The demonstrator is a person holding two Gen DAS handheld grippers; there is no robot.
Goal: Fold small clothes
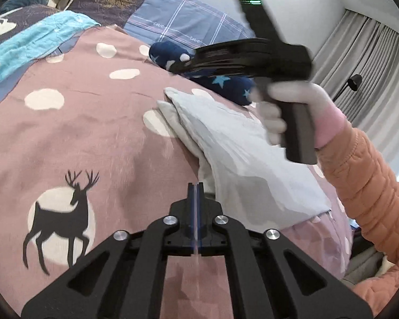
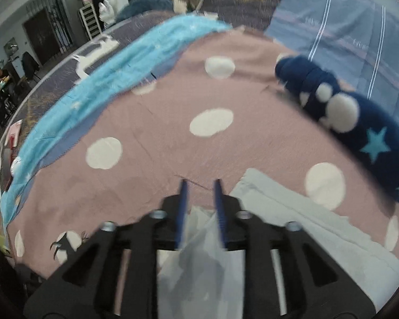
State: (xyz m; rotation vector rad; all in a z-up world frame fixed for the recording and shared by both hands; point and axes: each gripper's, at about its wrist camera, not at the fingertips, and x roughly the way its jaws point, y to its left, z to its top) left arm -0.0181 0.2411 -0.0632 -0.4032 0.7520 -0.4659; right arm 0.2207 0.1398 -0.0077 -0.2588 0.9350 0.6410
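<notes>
A pale grey small garment (image 1: pixel 239 156) lies folded on the pink dotted bedspread (image 1: pixel 93 122), running from the middle to the right. My left gripper (image 1: pixel 195 186) is shut and empty, its tips just left of the garment's near edge. The right gripper, held in a gloved hand (image 1: pixel 287 101), hovers above the garment's far end. In the right wrist view the right gripper (image 2: pixel 200 186) is open, with the pale garment (image 2: pixel 292 212) under and behind its blue fingers (image 2: pixel 184 199).
A rolled navy garment with stars (image 1: pixel 226 82) (image 2: pixel 345 117) lies beyond the grey one. A turquoise cloth (image 1: pixel 34 45) (image 2: pixel 114 77) lies at the far left of the bed. A blue checked pillow (image 1: pixel 188 24) sits behind. Curtains (image 1: pixel 372 61) hang on the right.
</notes>
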